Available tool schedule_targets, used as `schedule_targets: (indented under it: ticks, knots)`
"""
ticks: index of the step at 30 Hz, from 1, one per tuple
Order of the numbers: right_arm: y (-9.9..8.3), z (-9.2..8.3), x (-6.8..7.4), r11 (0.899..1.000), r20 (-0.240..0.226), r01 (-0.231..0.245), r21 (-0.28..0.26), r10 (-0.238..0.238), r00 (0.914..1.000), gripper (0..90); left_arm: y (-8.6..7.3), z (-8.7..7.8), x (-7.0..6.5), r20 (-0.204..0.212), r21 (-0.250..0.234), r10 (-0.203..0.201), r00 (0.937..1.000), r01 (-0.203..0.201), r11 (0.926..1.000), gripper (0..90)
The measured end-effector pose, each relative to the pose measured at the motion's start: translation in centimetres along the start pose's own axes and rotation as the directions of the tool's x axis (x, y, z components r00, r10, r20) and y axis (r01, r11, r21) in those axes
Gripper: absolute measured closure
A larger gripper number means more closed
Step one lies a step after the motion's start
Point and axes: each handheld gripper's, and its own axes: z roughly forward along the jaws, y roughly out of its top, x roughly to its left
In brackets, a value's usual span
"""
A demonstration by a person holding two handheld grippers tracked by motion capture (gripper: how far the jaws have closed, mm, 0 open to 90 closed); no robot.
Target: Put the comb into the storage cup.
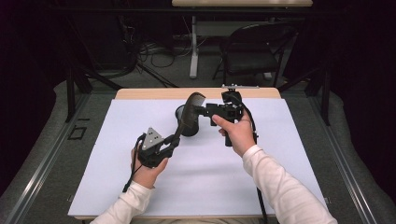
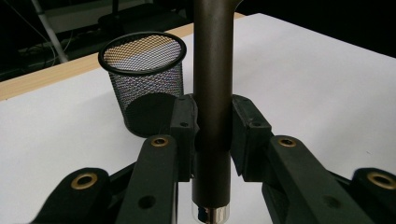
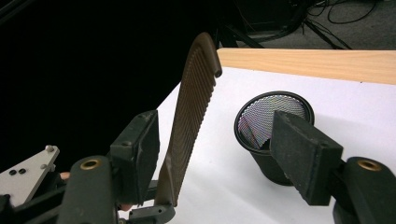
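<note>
Two tongs meet: my left tongs [image 1: 173,139] pinch the comb's [image 1: 190,108] handle; my right tongs [image 3: 219,154] straddle its teeth, spread. I should squeeze squarely before the mesh cup [image 1: 189,122].

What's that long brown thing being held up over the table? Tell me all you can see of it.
It is a comb, dark brown, plastic by its look, with a round handle ending in a shiny silver cap and a long row of fine teeth. The left gripper clamps the handle, holding it tilted upward above the white table. The right gripper's open jaws flank the toothed part. A black mesh cup stands just behind.
</note>
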Motion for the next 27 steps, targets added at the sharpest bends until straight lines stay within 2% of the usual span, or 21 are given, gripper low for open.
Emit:
schedule_targets:
  ticks: [7, 27]
  knots:
    - [0.05, 0.13, -0.3, 1.0, 0.001, -0.014, 0.004, 0.014, 0.9999, 36.8, -0.05, 0.07, -0.15, 0.004, -0.001, 0.005, 1.0, -0.005, 1.0, 72.6]
    - [0.02, 0.44, -0.59, 1.0, -0.049, -0.026, 0.013, 0.027, 0.9984, 54.0, -0.31, 0.53, -0.98, 0.026, 0.016, 0.019, 0.9995, -0.02, 0.9997, 72.6]
